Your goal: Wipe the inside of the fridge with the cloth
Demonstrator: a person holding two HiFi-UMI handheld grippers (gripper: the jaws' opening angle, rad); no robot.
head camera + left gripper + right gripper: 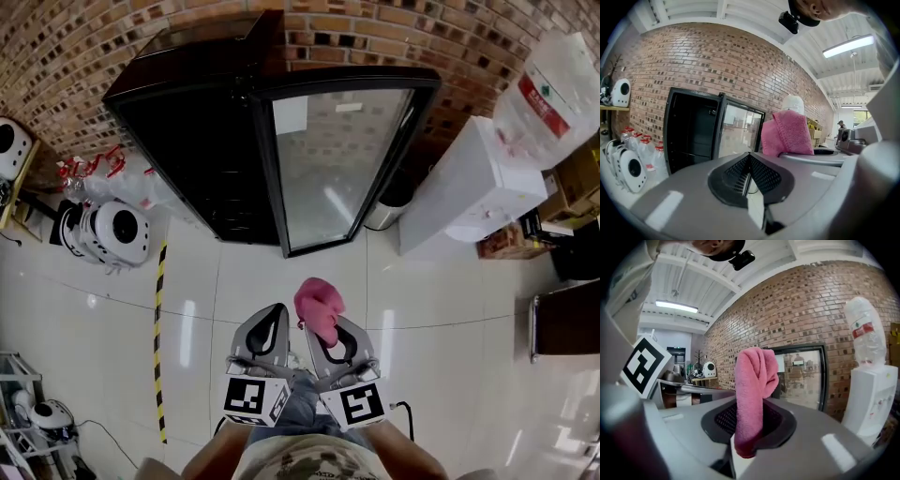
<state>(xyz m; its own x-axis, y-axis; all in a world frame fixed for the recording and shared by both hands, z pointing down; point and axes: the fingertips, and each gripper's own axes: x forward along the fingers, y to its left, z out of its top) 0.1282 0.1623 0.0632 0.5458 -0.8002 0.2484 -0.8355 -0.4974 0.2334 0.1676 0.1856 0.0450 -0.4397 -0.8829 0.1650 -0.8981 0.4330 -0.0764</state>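
Observation:
A black fridge (211, 122) stands against the brick wall, its glass door (337, 164) swung open toward me. The dark inside shows at the left of the door. My right gripper (328, 339) is shut on a pink cloth (319, 307), which sticks up from its jaws (754, 394). My left gripper (267, 337) sits right beside it, jaws shut with nothing between them. In the left gripper view the fridge (691, 133) and the pink cloth (787, 133) show ahead. Both grippers hang over the floor well short of the fridge.
A white water dispenser (478, 183) with a bottle (548, 84) stands right of the fridge. White round devices (117, 230) and bottles (89, 173) lie on the floor at left. A yellow-black floor stripe (159, 337) runs at left. Cardboard boxes (572, 183) sit at far right.

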